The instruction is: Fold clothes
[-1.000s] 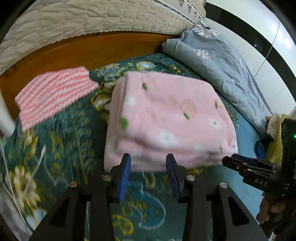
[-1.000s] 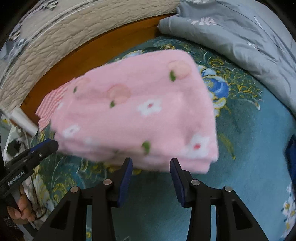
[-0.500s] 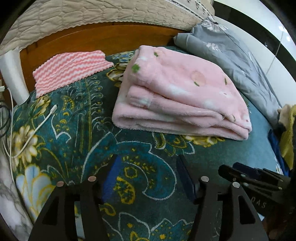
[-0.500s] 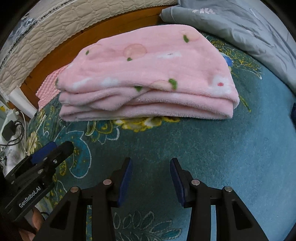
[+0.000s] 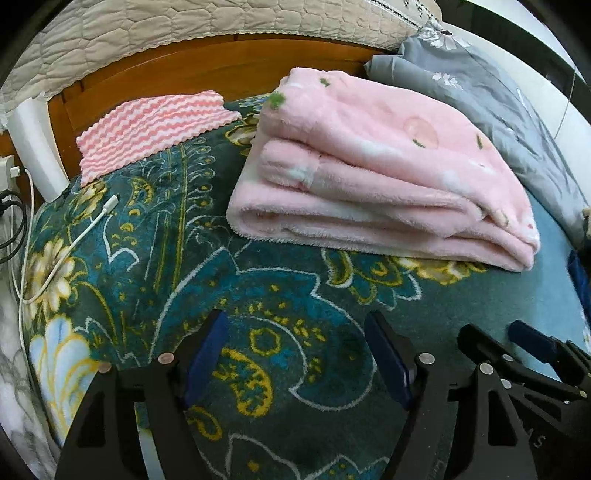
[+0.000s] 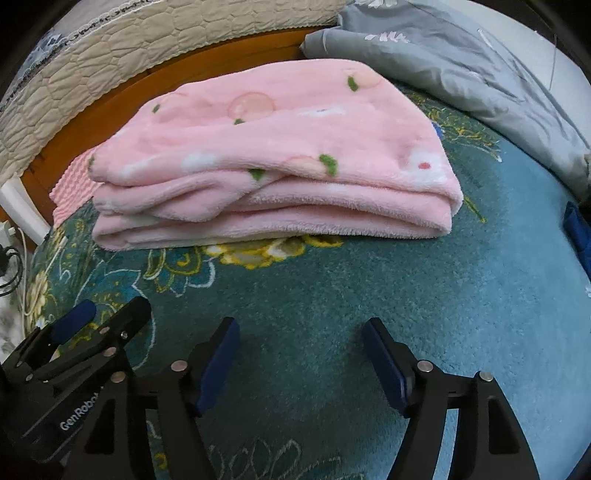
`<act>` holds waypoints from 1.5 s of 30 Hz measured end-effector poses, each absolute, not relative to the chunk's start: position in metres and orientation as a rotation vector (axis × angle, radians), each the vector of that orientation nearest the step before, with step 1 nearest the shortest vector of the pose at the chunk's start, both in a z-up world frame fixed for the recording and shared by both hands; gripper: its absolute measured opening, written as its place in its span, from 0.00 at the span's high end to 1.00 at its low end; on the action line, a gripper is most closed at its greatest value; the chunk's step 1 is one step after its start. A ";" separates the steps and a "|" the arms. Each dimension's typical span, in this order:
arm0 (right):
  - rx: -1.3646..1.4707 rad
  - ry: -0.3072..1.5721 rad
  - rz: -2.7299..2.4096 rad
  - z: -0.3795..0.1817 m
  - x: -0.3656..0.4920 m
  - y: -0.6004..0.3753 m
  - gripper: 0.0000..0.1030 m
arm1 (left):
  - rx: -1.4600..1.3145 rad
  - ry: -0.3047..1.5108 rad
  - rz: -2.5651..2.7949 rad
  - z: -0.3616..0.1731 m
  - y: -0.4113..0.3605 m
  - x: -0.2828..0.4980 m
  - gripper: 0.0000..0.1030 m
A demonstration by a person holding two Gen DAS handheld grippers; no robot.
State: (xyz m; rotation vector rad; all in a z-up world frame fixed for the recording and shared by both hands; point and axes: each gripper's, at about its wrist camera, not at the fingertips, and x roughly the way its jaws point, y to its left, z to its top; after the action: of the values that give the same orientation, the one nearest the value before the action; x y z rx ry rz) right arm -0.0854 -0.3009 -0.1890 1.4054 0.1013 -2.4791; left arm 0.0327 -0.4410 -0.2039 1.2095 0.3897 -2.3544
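Left wrist view, nearest first: left gripper low over the teal floral blanket, blue pads spread wide, having just been opening, nothing between them. Just to its right, tips of the right gripper poking in from the edge, also parted. Beyond, well clear of both tools, the folded pink fleece garment lying flat on the blanket in several stacked layers, folded edges facing the camera. Left of it, a white charging cable trailing over the blanket's edge. Further back, a pink-and-white zigzag cloth near the orange wooden headboard, then a beige quilted cover at the top. To the far right, a grey floral pillow beside the pink stack.

Right wrist view, same order: right gripper over plain teal pile, pads wide apart and empty, likewise just been opening. Left gripper at lower left, its pads parted. Ahead, the pink stack resting apart from both. Behind it, a sliver of the zigzag cloth, the headboard, the grey pillow.
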 end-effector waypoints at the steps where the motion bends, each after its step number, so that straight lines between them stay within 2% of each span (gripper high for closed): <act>1: 1.398 0.105 -2.490 -0.190 -0.085 -0.301 0.28 | 1.204 0.377 -2.352 -0.204 -0.440 0.033 0.25; 18: 1.288 0.087 -2.599 -0.200 -0.066 -0.300 0.26 | 1.173 0.293 -2.337 -0.211 -0.432 0.034 0.24; 45: 1.262 0.023 -2.582 -0.203 -0.065 -0.296 0.21 | 1.161 0.316 -2.339 -0.212 -0.434 0.035 0.23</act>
State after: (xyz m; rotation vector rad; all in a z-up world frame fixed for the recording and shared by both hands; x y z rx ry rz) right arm -0.0650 -0.2956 -0.2027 1.2619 0.0231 -2.5824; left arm 0.0351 -0.4344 -0.2123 1.1612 0.3158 -2.3393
